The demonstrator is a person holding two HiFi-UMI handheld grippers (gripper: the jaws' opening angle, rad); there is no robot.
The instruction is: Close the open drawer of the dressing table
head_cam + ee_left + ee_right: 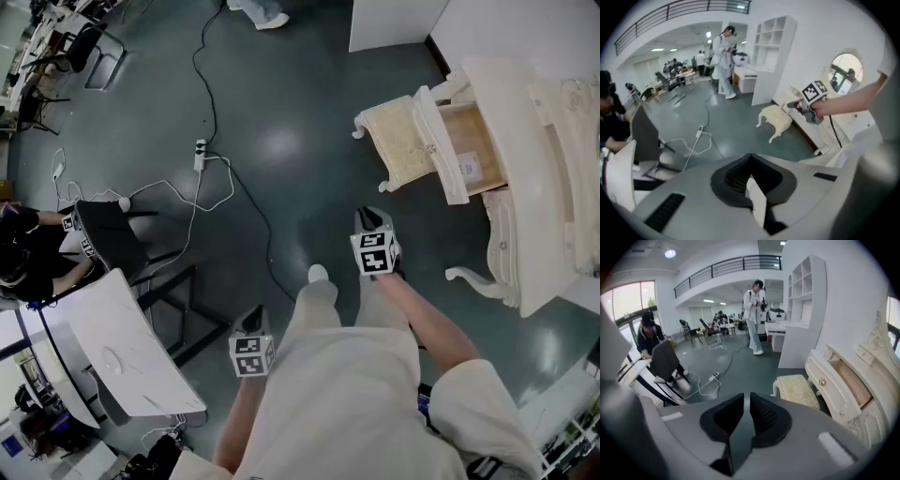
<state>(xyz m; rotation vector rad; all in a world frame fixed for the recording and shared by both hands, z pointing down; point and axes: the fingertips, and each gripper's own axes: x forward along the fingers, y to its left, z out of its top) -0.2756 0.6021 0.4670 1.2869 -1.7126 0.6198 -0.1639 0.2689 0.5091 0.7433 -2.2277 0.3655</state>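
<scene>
From the head view, the dressing table (553, 187) stands at two o'clock. Its drawer (469, 152) is pulled out, and a cushioned stool (398, 141) sits just before the drawer front. The right gripper (371, 220) and left gripper (253, 319) are both clenched and empty. A power strip (200, 155) lies on the floor at eleven o'clock.

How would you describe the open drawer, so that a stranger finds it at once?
Find the cream carved dressing table. A padded stool stands before it, and the drawer juts out toward that stool. It alone is pulled out, showing a tan wooden inside.
</scene>
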